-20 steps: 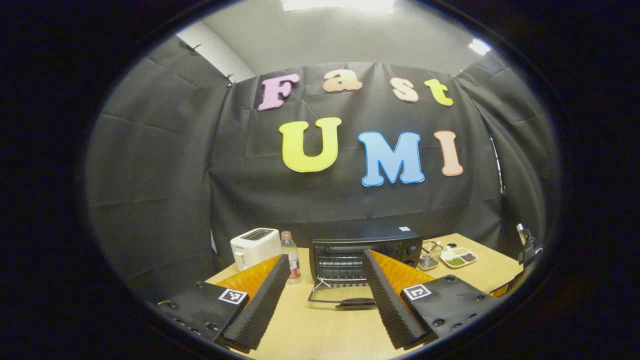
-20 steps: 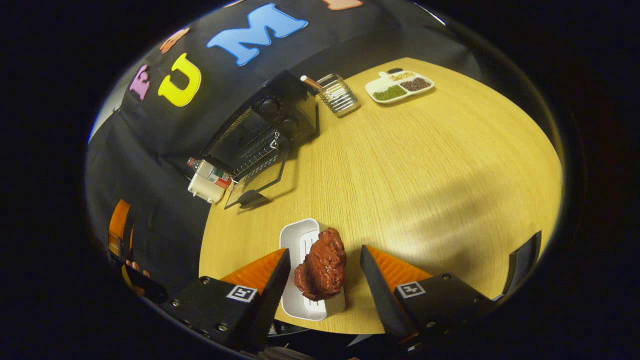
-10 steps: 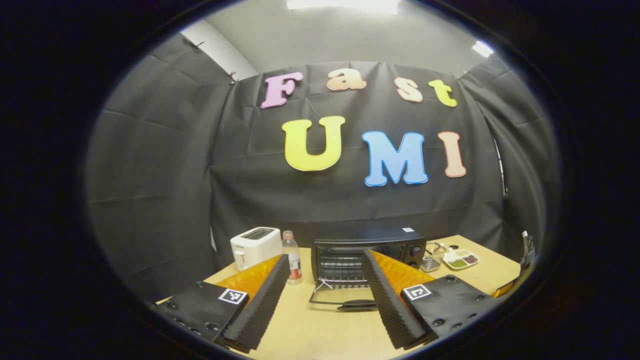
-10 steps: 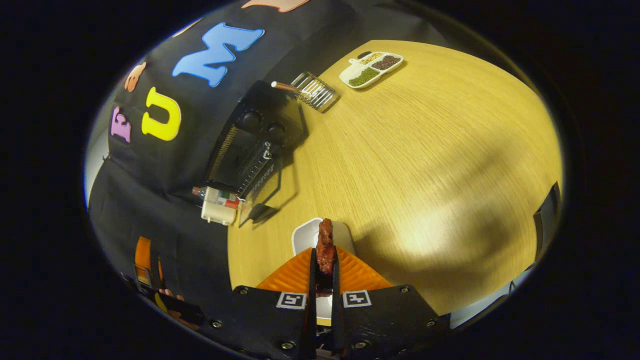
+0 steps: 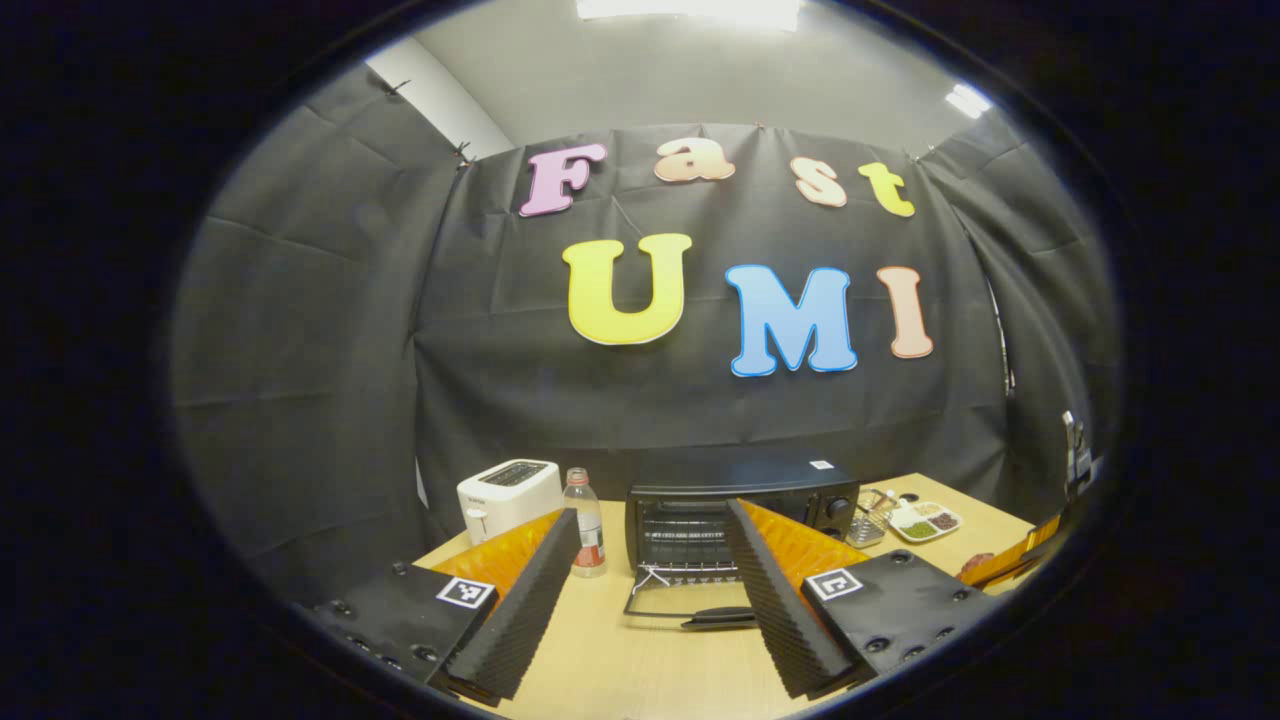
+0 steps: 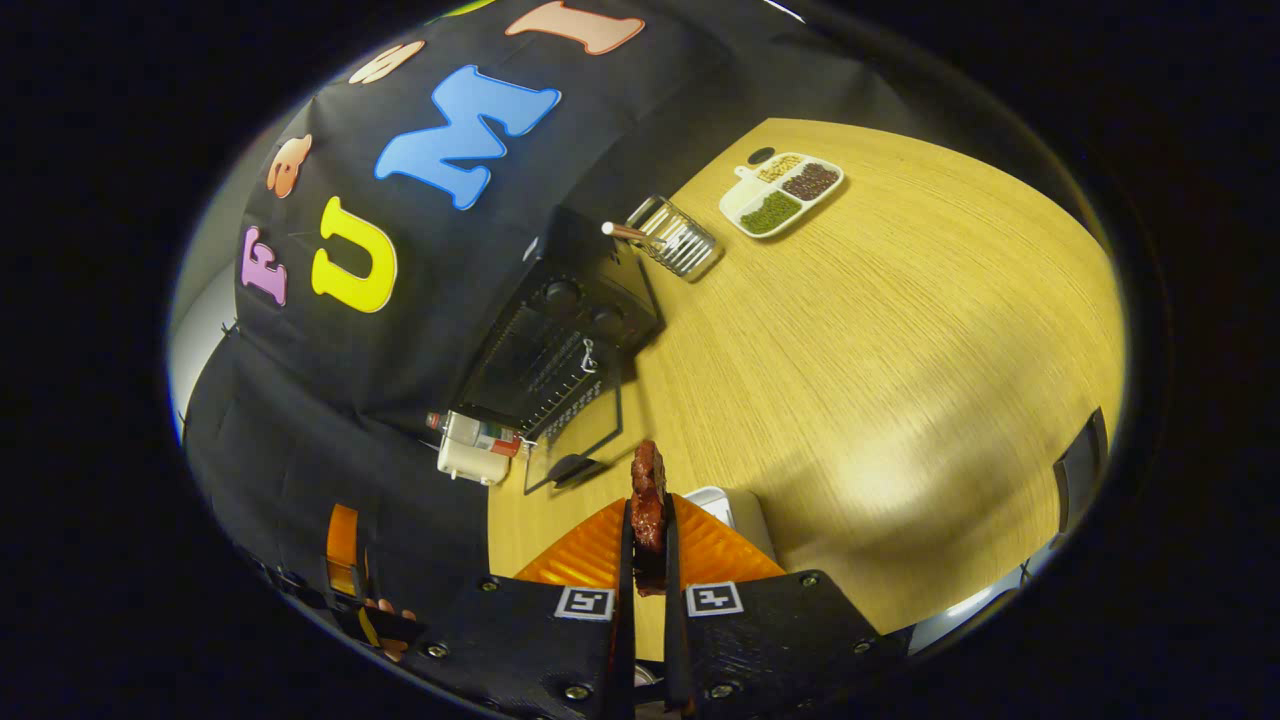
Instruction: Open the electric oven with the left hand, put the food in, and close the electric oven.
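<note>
Oven point(image 5: 740, 510) sits at the desk's point(image 6: 850, 330) back with its door dropped, ready for loading; right tool point(image 6: 648, 545) clamps the meat point(image 6: 648, 500) above the white tray point(image 6: 722, 503), left tool point(image 5: 648, 590) spread apart.

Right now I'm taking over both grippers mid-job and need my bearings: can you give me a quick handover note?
Left gripper: open, holding nothing, facing the oven.
Right gripper: shut on the meat, lifted above the white tray.
Oven door: down, flat over the table, rack visible inside.
Done: oven opened, meat picked up.
Left: put the meat in the oven, then close the door.
</note>
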The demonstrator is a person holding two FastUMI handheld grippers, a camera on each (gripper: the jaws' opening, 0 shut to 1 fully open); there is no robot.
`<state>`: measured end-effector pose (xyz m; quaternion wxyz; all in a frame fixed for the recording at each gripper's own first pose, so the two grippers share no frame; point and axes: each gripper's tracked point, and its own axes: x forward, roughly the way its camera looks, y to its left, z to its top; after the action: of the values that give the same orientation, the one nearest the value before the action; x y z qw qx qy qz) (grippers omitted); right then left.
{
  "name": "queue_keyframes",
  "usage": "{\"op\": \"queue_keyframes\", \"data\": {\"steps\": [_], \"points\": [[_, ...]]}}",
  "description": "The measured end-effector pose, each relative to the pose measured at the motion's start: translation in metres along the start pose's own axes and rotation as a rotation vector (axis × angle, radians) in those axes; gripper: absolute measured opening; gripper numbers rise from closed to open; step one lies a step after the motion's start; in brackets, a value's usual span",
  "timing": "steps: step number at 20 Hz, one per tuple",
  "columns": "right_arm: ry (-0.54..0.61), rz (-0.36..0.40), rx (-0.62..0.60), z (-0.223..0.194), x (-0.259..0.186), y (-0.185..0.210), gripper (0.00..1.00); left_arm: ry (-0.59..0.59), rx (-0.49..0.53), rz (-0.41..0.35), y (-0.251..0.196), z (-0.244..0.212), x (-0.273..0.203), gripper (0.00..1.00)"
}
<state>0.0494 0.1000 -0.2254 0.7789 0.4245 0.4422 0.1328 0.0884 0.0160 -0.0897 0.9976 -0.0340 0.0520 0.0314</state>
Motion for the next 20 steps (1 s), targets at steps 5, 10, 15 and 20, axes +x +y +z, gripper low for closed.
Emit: {"op": "queue_keyframes", "data": {"steps": [5, 10, 15, 20], "points": [[-0.03, 0.071, -0.018, 0.019, 0.026, 0.049, 0.12, 0.006, 0.0, 0.007, 0.017, -0.005, 0.011, 1.0], [-0.058, 0.129, 0.013, 0.027, 0.06, 0.089, 0.12, 0.012, -0.017, 0.046, 0.051, -0.011, 0.022, 1.0], [-0.084, 0.147, -0.017, 0.034, 0.107, 0.117, 0.12, 0.033, -0.028, 0.073, 0.081, -0.022, 0.034, 1.0], [-0.142, 0.175, -0.019, 0.049, 0.159, 0.144, 0.12, 0.053, -0.008, 0.087, 0.107, -0.032, 0.043, 1.0]]}}
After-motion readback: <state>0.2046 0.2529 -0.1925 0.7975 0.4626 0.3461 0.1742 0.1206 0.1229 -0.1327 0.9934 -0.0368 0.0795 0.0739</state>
